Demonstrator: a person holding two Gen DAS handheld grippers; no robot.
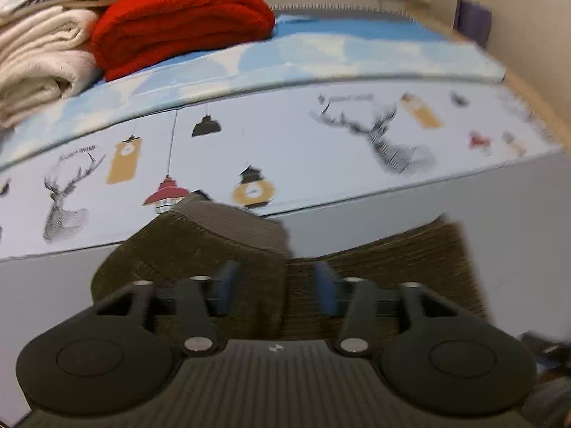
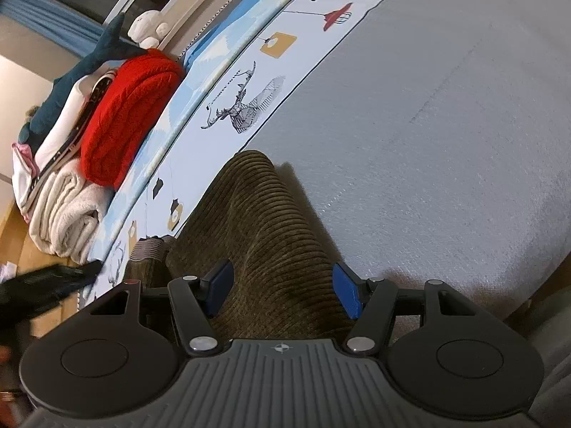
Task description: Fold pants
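- While both claws hang above the brown corduroy pants (image 2: 257, 235) on the grey bed (image 2: 446, 125), neither grips anything: the left claw (image 1: 274, 287) has its blue pads parted over the cloth, and the right claw (image 2: 282, 290) stands just as wide, with the ribbed fabric running between its pads untouched.
- From where I stand, the folded-over flap (image 1: 228, 228) by the left claw looks loose; with nothing pinning it, it may slump back and undo the fold.
- Thick corduroy is springy, so a shallow pinch could catch only the top layer and drag the layers apart.
- Close by lies the printed sheet (image 1: 285, 142); a low grab could snag it along with the pants.
- Further off, the red blanket (image 1: 185, 18) and towels (image 1: 39, 57) seem safely clear.
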